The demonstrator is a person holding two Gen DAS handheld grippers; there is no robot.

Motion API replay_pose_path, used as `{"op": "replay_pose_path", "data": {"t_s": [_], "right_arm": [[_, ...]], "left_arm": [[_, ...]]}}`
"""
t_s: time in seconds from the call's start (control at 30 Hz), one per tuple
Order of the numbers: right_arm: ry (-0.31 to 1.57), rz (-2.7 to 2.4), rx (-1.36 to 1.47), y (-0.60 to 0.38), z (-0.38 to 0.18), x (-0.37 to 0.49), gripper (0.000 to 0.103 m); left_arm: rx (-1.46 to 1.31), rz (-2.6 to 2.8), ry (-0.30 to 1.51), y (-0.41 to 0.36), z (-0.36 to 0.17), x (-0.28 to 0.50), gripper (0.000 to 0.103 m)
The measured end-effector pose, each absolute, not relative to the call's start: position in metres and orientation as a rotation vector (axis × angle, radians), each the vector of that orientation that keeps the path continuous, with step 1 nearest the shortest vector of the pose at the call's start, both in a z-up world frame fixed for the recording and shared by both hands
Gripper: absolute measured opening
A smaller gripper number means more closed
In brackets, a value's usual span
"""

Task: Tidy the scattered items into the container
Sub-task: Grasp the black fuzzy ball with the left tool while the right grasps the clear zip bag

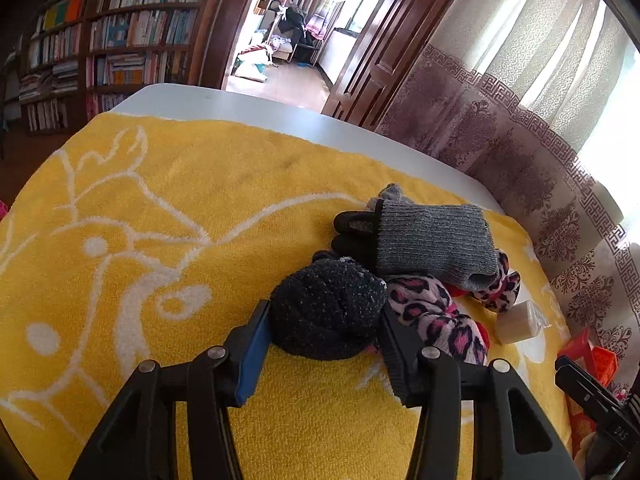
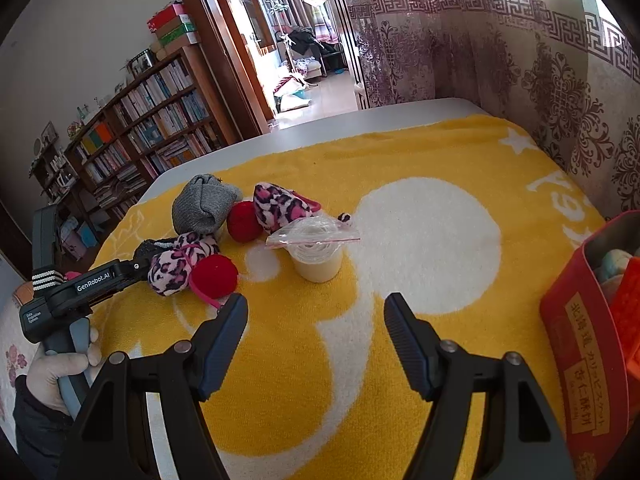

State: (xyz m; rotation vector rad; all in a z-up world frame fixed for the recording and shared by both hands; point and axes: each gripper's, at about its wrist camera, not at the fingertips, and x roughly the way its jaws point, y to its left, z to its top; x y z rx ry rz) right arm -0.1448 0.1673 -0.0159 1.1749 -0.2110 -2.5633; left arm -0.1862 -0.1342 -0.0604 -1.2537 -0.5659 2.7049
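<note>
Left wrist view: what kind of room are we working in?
Most likely a home study or living room: a full bookshelf, patterned curtains, and a table covered by a yellow towel.

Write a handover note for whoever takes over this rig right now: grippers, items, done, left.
Left gripper: shut on the black fuzzy sock bundle, which rests on the yellow towel, not yet lifted.
Right gripper: open, empty, hovering over bare towel in front of the bagged roll of string.
Red tin: at the towel's right edge, already holding some items, among them an orange plastic piece.
Still out: grey sock, two leopard-print slippers with red pompoms, the bagged roll.
Next, probably: carry the black bundle to the tin, right gripper takes the roll.
</note>
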Motion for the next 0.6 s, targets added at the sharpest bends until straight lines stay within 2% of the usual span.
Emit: {"op": "replay_pose_path", "data": {"t_s": [0.3,0.6], "right_arm": [[-0.318,-2.536,1.233,0.182,-0.027,-0.153,0.074],[-0.272,-2.518,1.284,0.166,-0.014,-0.177,0.074]], "left_arm": [[-1.105,2.743,-0.600,-0.139,-0.027,-0.166,0.053],[-1.041,2.719,-0.620,-0.133,-0.012,-0.153,0.053]]}}
